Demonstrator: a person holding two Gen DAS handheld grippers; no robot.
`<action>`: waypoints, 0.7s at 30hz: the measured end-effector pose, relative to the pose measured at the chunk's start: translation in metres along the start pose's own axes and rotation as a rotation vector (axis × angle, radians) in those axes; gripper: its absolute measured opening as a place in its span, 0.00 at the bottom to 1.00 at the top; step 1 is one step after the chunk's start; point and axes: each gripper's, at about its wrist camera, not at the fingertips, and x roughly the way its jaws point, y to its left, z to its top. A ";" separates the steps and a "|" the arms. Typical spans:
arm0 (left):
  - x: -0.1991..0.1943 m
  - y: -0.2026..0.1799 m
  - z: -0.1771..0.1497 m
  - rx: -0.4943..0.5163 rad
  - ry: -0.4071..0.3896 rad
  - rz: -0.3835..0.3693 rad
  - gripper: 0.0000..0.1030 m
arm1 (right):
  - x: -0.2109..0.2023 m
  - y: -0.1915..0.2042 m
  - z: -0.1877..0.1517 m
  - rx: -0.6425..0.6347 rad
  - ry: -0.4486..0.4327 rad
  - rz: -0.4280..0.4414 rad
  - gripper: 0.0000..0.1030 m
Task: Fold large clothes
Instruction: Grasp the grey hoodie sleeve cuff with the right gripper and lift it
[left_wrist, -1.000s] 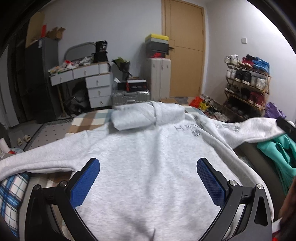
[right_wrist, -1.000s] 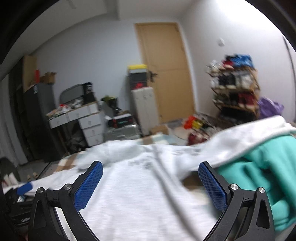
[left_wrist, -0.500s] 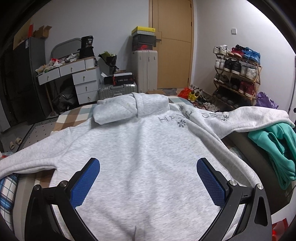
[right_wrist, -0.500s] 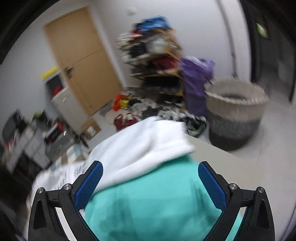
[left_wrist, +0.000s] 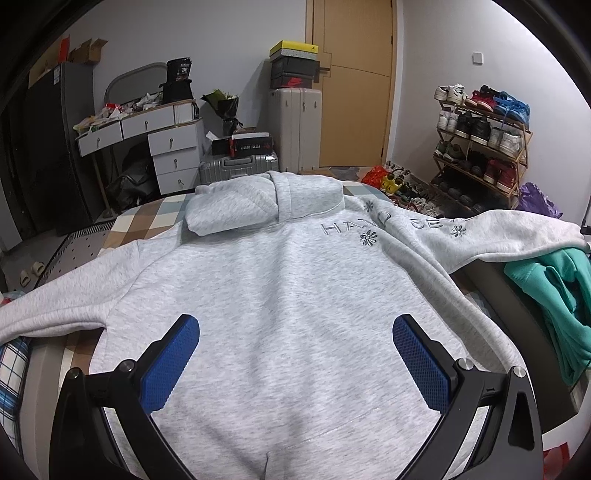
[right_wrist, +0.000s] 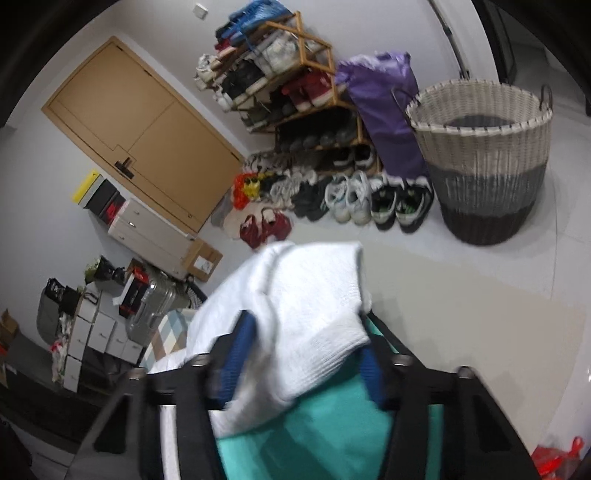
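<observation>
Right wrist view: wicker basket (right_wrist: 480, 162) and shoes (right_wrist: 354, 199) beyond sleeve cuff (right_wrist: 314, 314).

Hoodie (left_wrist: 280, 295): heather grey, dark flower print. Second garment (left_wrist: 554, 295): teal. Fingers (left_wrist: 170, 365): blue pads. Bedcover (left_wrist: 147, 221): brown-white check.

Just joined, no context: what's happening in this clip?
A person with two handheld grippers is starting to fold a grey hoodie spread back-up on a bed. The left gripper hovers open over the hoodie's lower back. The right gripper is closed around the cuff of the right-hand sleeve, which lies over a teal garment. No fold is visible yet.
</observation>
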 end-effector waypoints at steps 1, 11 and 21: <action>0.000 0.000 0.000 -0.004 0.001 0.000 0.99 | -0.005 0.008 0.002 -0.031 -0.027 -0.024 0.10; -0.003 0.018 -0.001 -0.046 0.009 0.024 0.99 | -0.027 0.094 0.040 -0.206 -0.176 -0.106 0.08; -0.012 0.051 0.000 -0.074 -0.007 0.048 0.99 | -0.067 0.216 0.064 -0.424 -0.445 -0.236 0.07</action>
